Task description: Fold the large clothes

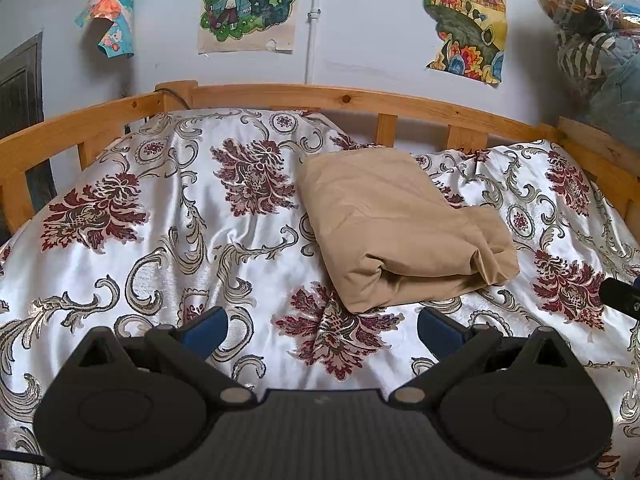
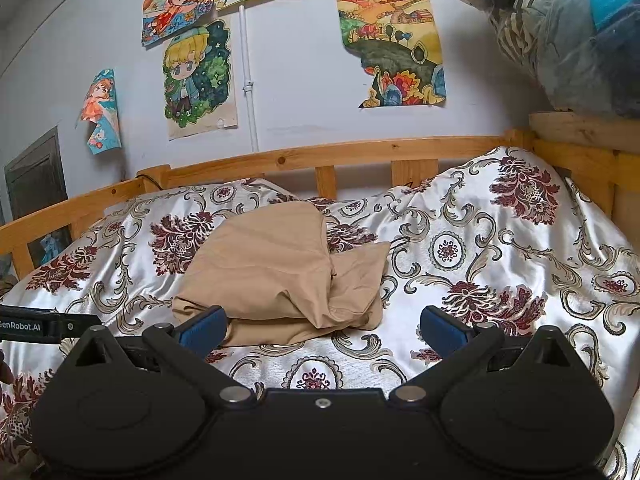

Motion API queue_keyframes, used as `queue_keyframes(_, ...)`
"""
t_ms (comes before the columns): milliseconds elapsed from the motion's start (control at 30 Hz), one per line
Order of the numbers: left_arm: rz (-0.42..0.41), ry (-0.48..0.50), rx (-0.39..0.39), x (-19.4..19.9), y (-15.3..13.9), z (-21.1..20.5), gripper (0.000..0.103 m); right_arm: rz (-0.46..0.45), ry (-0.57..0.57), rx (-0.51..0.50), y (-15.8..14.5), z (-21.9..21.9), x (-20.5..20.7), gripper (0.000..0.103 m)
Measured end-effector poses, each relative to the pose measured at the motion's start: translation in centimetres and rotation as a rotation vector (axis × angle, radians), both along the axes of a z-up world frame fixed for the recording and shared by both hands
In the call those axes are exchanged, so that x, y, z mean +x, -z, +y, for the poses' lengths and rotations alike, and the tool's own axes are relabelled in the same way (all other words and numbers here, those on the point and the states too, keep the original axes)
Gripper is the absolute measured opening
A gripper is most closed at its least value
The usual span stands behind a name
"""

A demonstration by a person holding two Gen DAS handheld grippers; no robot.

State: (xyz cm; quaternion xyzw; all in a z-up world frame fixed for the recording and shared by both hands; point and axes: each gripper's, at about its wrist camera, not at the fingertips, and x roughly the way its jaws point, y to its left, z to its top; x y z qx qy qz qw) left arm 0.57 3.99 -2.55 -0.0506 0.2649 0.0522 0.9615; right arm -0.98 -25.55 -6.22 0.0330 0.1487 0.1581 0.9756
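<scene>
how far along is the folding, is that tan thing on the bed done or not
Mostly done, it seems. The tan cloth garment lies folded into a compact layered bundle on the floral satin bedspread. Nothing is in hand: the left gripper and right gripper are both open and empty, short of the bundle. Possibly left: the near right corner looks bunched and could use tidying. No other loose garment shows on the bed.

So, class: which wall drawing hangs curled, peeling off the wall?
The small orange-and-blue cartoon drawing farthest left; the other drawings lie mostly flat.
</scene>
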Motion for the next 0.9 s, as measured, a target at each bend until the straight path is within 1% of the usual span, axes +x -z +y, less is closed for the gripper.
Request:
queue_keyframes(200, 0.003, -0.003, 0.006, 0.04, 0.06, -0.08, 0.103, 0.0, 0.001, 0.0, 0.0, 0.03, -0.03, 0.102)
queue_keyframes(300, 0.011, -0.01, 0.022, 0.14, 0.07, -0.07, 0.103, 0.001, 0.0, 0.001, -0.02, 0.02, -0.03, 0.102)
queue_keyframes(367, 0.037, -0.012, 0.033, 0.36, 0.13, -0.09, 0.103, 0.001, 0.001, 0.001, -0.05, 0.0, -0.01, 0.102)
queue_keyframes(467, 0.077, -0.004, 0.025, 0.69, 0.26, 0.03, 0.103, 0.001, 0.001, 0.0, -0.07, -0.01, 0.0, 0.102)
queue_keyframes(800, 0.08, -0.012, 0.019, 0.59, 0.38, 0.31, 0.103, 0.01, 0.008, 0.002, 0.2, 0.39, -0.04, 0.102)
queue_keyframes(900, 0.082, -0.005, 0.032, 0.62, 0.41, 0.21, 0.103, 0.011, 0.009, 0.001, 0.19, 0.36, -0.01, 0.102)
